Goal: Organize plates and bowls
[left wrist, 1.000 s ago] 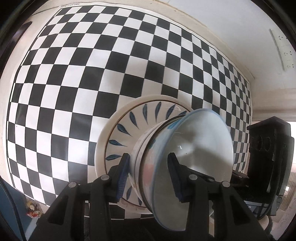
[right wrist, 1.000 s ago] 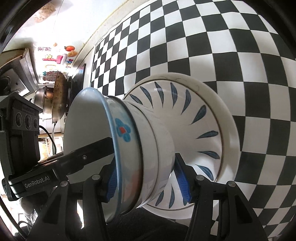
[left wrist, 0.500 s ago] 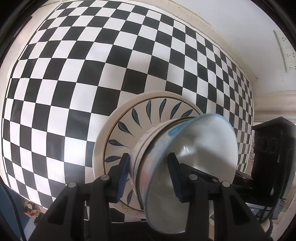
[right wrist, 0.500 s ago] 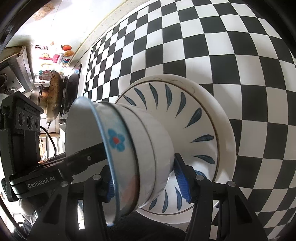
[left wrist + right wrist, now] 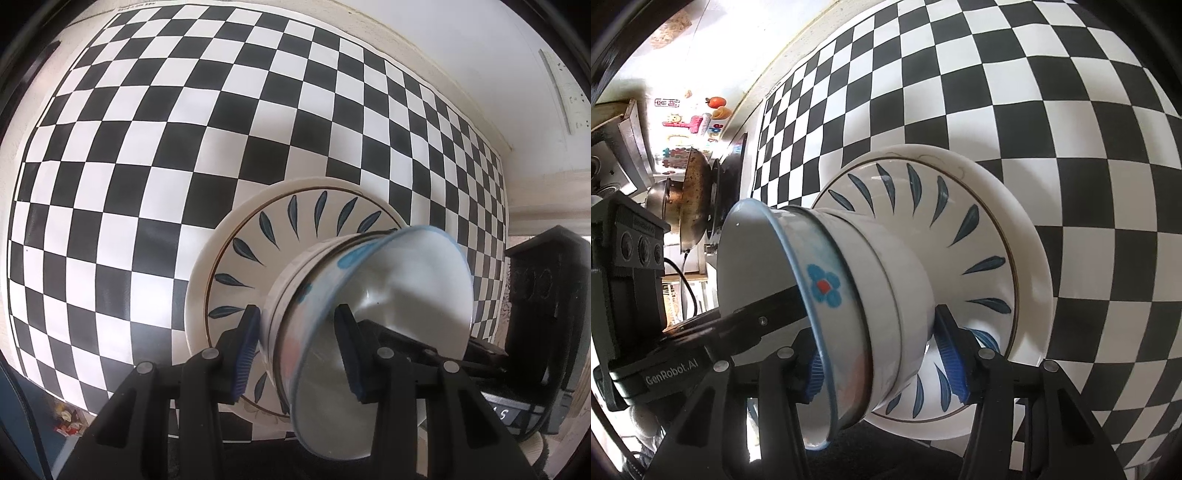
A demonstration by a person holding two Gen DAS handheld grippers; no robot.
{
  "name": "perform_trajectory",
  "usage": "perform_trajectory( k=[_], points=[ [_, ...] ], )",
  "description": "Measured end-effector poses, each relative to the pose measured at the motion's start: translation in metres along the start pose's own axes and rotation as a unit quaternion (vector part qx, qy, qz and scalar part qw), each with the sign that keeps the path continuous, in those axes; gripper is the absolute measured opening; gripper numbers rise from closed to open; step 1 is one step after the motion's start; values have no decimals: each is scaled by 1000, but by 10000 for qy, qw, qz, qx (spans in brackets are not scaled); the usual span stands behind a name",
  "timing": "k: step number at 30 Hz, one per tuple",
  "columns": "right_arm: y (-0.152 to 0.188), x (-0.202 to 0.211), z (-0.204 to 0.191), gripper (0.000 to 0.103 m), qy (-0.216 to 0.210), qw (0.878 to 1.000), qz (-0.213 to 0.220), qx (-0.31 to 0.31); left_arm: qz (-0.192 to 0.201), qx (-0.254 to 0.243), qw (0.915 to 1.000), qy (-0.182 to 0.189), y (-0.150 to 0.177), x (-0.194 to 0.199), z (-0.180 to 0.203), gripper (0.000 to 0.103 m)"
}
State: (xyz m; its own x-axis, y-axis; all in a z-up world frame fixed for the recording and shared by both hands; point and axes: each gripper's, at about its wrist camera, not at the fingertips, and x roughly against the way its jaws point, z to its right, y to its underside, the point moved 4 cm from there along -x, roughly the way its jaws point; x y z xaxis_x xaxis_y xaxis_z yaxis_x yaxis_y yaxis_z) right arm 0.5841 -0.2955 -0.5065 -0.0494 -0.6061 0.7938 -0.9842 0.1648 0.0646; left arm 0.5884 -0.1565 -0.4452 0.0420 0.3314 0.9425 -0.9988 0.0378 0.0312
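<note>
A stack of nested white bowls (image 5: 406, 291) (image 5: 886, 266) stands on a white plate (image 5: 221, 266) (image 5: 1034, 258) painted with blue leaves. The top bowl has a blue rim and a blue flower with a red centre. My left gripper (image 5: 297, 350) is shut on the stack's wall, one pad outside and one inside the top bowl. From the opposite side my right gripper (image 5: 882, 362) grips the same stack. Its jaws are closing, with one pad against the lower bowl's outside and the other behind the top rim. The left gripper's finger (image 5: 757, 314) reaches into the bowl in the right wrist view.
A black-and-white checkered mat (image 5: 184, 129) (image 5: 997, 92) lies under the plate. A worn metal pan (image 5: 690, 195) sits on a stove beyond the mat's end. A pale wall with a socket strip (image 5: 565, 92) runs behind the mat.
The right jaws have drawn in a little around the bowl stack. The stack sits slightly differently in both views. Both hands stay where they were.
</note>
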Motion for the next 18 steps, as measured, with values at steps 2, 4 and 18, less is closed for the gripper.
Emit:
perform_trajectory(
  k=[2, 4, 18],
  points=[
    [1, 3, -2, 55, 95, 9999, 37, 22, 19, -31, 10000, -68, 2, 3, 1, 38],
    [2, 6, -5, 55, 186, 9998, 80, 66, 120, -115, 9997, -167, 4, 9, 4, 38],
    [20, 83, -55, 64, 1410, 9827, 993, 671, 1016, -460, 9872, -1143, 22, 79, 9, 40]
  ],
)
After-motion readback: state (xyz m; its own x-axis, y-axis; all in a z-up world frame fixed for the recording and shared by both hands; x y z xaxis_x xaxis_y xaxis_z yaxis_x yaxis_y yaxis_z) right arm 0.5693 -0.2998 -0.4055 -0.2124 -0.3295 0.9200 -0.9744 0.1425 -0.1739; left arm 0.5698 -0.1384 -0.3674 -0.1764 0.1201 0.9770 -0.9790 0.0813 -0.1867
